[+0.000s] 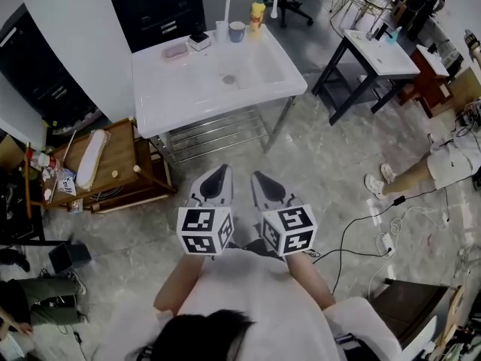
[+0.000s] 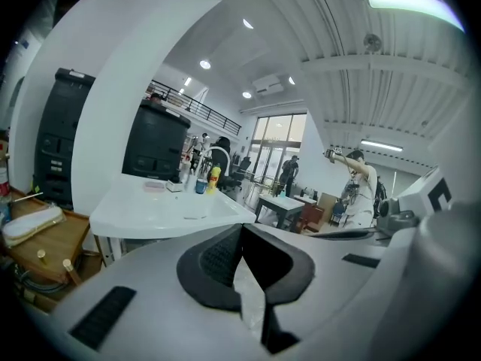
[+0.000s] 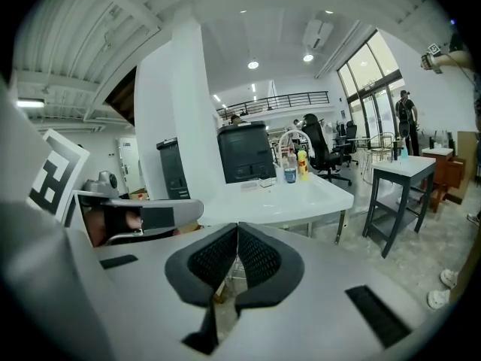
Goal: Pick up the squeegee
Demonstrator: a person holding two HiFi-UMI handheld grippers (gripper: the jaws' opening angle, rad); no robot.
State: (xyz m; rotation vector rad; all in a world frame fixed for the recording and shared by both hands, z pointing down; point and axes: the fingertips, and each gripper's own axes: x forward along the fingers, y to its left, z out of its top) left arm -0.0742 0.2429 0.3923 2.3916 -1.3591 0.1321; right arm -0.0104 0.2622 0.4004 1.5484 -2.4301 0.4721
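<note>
left gripper (image 1: 223,170), right gripper (image 1: 255,175), both closed

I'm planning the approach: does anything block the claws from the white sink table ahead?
Nothing visible does: only floor lies between the left claw, the right claw and the sink table. The squeegee itself I cannot pick out.

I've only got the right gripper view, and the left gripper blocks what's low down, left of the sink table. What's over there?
Observer: A wooden cart beside the sink table, with a long white object lying on top.
Operator: Is that gripper carrying anything?
Observer: No, the left gripper is shut and empty.
Operator: Any floor hazards low on my right?
Observer: A corded white power strip lies on the floor there.
</note>
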